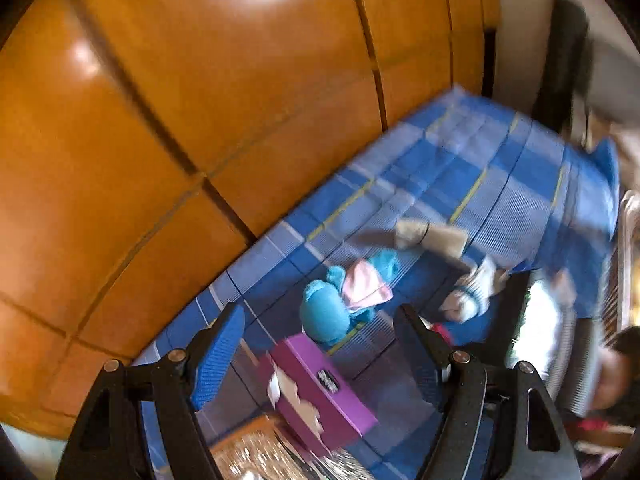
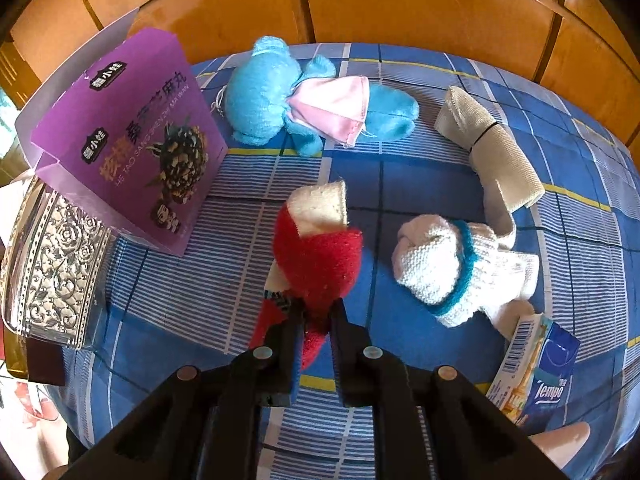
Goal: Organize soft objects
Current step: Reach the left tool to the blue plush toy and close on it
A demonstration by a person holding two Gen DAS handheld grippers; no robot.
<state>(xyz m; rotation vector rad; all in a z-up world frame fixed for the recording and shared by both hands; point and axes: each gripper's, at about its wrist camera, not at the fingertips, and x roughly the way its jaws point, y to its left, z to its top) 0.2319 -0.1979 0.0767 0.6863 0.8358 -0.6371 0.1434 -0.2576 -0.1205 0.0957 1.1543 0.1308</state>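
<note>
Right gripper (image 2: 316, 314): clamped on the lower end of a red plush toy (image 2: 318, 256), which rises straight ahead of the fingers with a cream patch at its far tip.
Left gripper (image 1: 320, 344): jaws spread, nothing between them; view blurred, tilted over the same bed.
Key relation: purple carton (image 2: 128, 140) up and to the left of the held toy, standing open-topped with flaps raised; toy's long axis along the gripper's own line, so likely needs carrying left and tipping end-first into the opening. Right hand much the nearer.
Carton contents: pale, papery shapes visible inside from the left wrist view; cannot tell what.
Other soft things on the blue checked bedspread (image 2: 420, 184): blue plush (image 2: 276, 96) in a pink garment beyond the toy, lying crosswise; beige rolled bandage (image 2: 488, 148) far right; white knitted piece (image 2: 444, 264) with a teal band just right of the toy.
Non-soft neighbours: silver embossed box (image 2: 56, 264) touching the carton's near-left side; tissue pack (image 2: 540, 372) at right edge.
</note>
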